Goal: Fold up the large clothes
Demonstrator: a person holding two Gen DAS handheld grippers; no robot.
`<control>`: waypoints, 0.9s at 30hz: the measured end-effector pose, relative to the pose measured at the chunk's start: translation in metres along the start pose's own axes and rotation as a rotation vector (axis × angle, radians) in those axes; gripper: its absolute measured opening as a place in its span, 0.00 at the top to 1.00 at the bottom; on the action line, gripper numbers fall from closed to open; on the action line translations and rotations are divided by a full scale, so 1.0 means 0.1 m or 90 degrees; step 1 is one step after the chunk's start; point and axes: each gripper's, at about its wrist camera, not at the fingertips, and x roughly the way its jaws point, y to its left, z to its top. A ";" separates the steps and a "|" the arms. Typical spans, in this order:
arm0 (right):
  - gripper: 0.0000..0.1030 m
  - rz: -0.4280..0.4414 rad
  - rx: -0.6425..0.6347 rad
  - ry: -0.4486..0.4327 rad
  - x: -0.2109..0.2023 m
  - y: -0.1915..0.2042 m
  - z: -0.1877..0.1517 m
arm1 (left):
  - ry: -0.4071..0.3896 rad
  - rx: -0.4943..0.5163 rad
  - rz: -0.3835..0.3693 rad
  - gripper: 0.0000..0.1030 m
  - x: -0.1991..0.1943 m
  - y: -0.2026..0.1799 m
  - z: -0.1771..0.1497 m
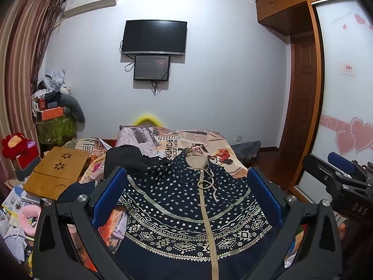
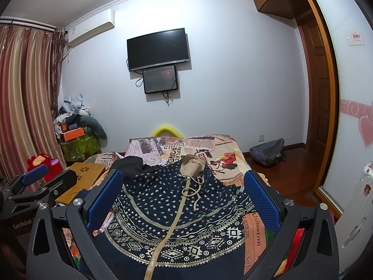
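Landmark: wall TV (image 1: 154, 36). Smaller monitor (image 1: 151, 67) mounted directly below it, cables dangling under. AC unit (image 1: 92, 1) up-left of TV, near ceiling. Striped curtains (image 1: 22, 53) far left of TV. Below-left of TV in the corner: clutter pile with orange box (image 1: 52, 113) on green-covered stand. Wooden lap desk (image 1: 57, 172) lower-left of TV, red plush (image 1: 12, 144) left of it. Yellow curved thing (image 1: 146, 119) straight below TV. Backpack (image 2: 268, 152) on floor, lower-right of TV. Wooden wardrobe (image 1: 293, 7) right of TV, sliding door with pink hearts (image 1: 354, 137).
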 end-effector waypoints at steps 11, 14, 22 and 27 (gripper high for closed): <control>0.00 -0.001 -0.001 0.000 0.01 -0.01 0.00 | 0.002 -0.001 -0.001 0.00 0.00 -0.01 0.00; 0.00 -0.001 -0.002 0.000 0.01 0.00 0.00 | 0.002 -0.002 0.000 0.00 0.00 0.00 0.00; 0.00 0.000 -0.004 0.002 0.02 0.00 0.00 | 0.004 -0.006 0.003 0.00 0.03 0.02 0.01; 0.00 -0.001 -0.007 0.003 0.03 0.02 -0.01 | 0.004 -0.009 0.007 0.00 0.07 0.02 -0.01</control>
